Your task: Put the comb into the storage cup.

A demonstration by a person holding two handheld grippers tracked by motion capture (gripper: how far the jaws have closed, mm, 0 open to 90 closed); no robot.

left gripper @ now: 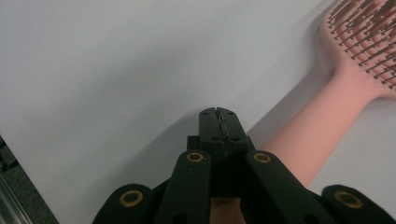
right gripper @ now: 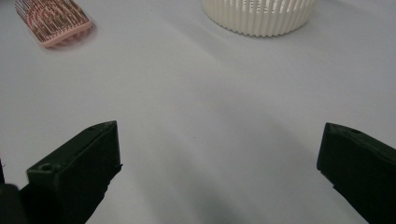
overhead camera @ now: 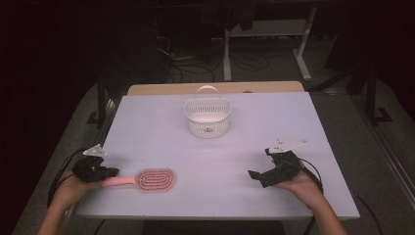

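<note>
At the near left edge of the bench (overhead camera: 293, 127), the left claw (overhead camera: 108, 172) has its jaws pressed together with nothing between them; its own view shows the two tips meeting along a thin seam, with the pink hairbrush (overhead camera: 147, 179) handle running just beside and beneath them, not gripped. Whether the claw touches the handle I cannot tell. The brush lies flat, bristles up, its head pointing toward the bench's middle. It looks light and stiff, a smooth plastic that may slip; the narrow handle seems the best place to take hold, since the bristled head would give under the pads. The right claw (overhead camera: 258, 176), near the right edge, stands wide open and empty, well apart from the brush. Farther back sits a white slatted basket (overhead camera: 207, 116) with an upright handle. The right gripper view shows the basket's ribbed wall close up, while the high view shows its handle and inside.
</note>
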